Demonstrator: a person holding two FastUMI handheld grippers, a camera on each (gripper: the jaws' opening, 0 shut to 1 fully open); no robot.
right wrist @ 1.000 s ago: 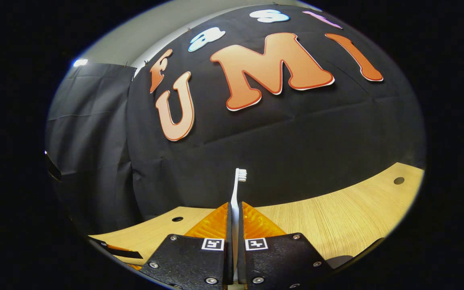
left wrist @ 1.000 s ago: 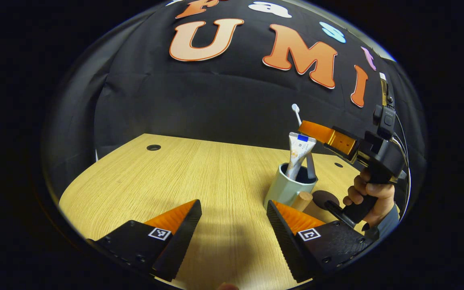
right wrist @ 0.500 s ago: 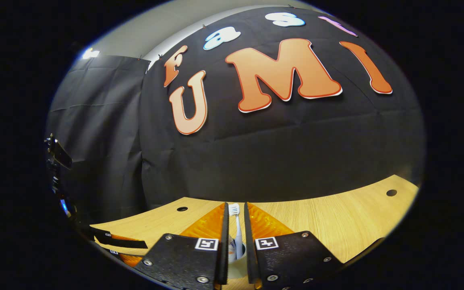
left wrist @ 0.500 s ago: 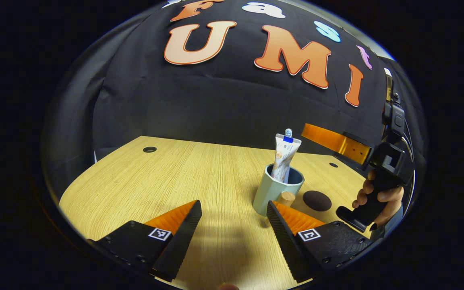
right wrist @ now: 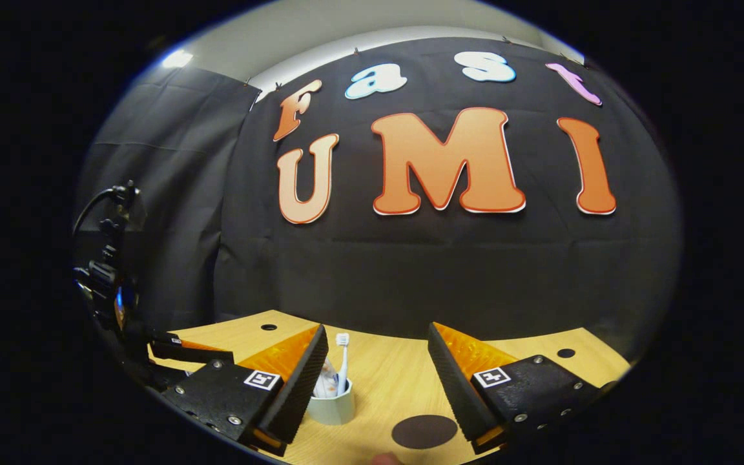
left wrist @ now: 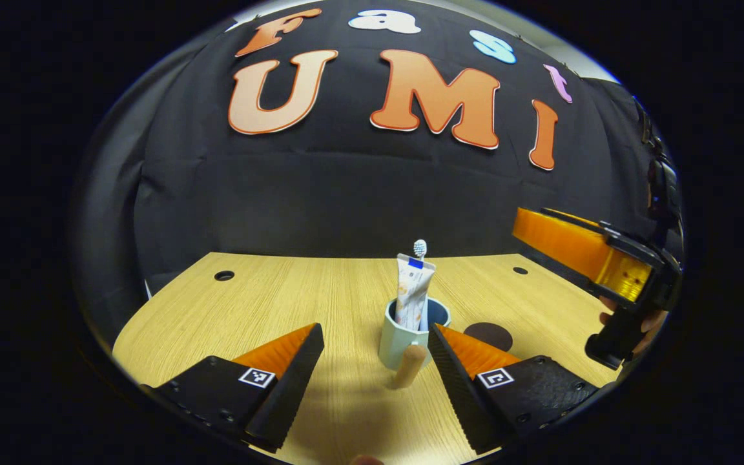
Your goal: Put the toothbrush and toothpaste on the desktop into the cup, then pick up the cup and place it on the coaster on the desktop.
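Pale oak-grained wood forms the desktop (left wrist: 294, 303), which runs back to the black cloth wall (left wrist: 346, 194) of the booth. A few small round holes (left wrist: 224, 276) are cut into the wood near its far edge.

At the bottom of the left gripper view, the left gripper (left wrist: 375, 361) has its jaws spread wide and holds nothing. The same gripper shows at the left edge of the right gripper view. Far off on the right of the left gripper view is the right gripper (left wrist: 595, 255), held above the desktop by a hand (left wrist: 630, 323) that is only partly visible. In the right gripper view, the right gripper has its jaws spread wide too, with nothing between them.

A pale blue-green cup (left wrist: 404, 339) stands upright on the desktop, in the gap between the left gripper's fingers but farther off, not touching them. A light wooden handle (left wrist: 409, 366) sticks out from its near side. Just beside the cup, to its right and apart from it, a dark round coaster (left wrist: 488, 336) lies flat on the wood.

Inside the cup, a white toothpaste tube (left wrist: 412, 298) stands on end, leaning slightly. Just behind it, a white toothbrush (left wrist: 420, 248) stands in the cup with its bristled head up, rising a little above the tube.
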